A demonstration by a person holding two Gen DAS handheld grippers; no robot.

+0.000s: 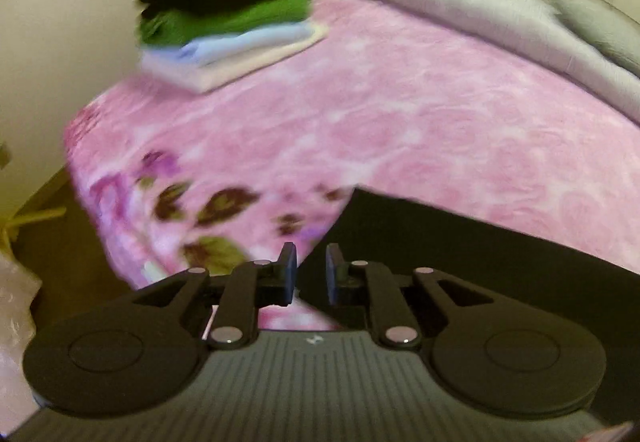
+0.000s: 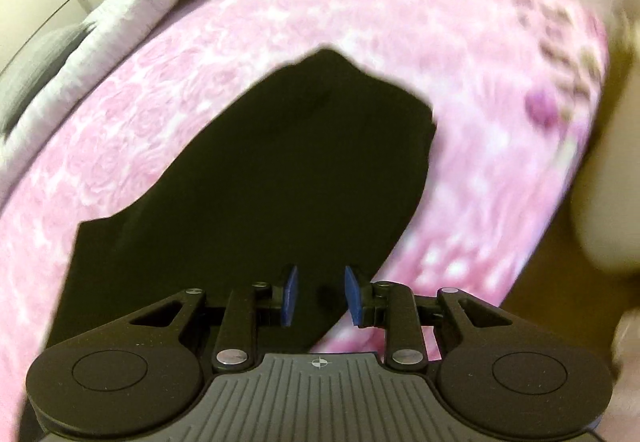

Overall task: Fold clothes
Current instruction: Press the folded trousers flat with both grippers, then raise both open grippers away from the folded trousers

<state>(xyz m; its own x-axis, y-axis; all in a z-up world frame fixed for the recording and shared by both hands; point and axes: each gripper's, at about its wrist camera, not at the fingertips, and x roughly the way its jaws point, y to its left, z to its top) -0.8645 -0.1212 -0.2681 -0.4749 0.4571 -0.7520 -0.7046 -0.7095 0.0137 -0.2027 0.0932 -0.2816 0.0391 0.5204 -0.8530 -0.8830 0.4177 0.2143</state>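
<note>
The left gripper (image 1: pixel 311 274) hovers low over the near edge of the bed with its blue-padded fingers (image 1: pixel 289 272) a small way apart and nothing visibly caught between them; the corner of a black garment (image 1: pixel 460 238) lies just beyond and to the right of its tips, though blur keeps me from telling whether cloth touches either pad. The right gripper (image 2: pixel 322 296) also has its jaws parted, wider than the left, and they sit over the near edge of the same black garment (image 2: pixel 280 170), which spreads flat away from the tool across the pink floral blanket (image 2: pixel 460 74). Whether the right pads touch the fabric cannot be told. Farther out in the left wrist view, a stack of folded clothes (image 1: pixel 224 14) rests on the pink floral blanket (image 1: pixel 400 114) near the far left corner by the wall: blue-grey on top, then black, green, pale blue and cream at the bottom. A pale grey fluffy cover (image 1: pixel 460 6) lies bunched along the far side of the bed, with a grey pillow (image 1: pixel 600 26) beyond it.
</note>
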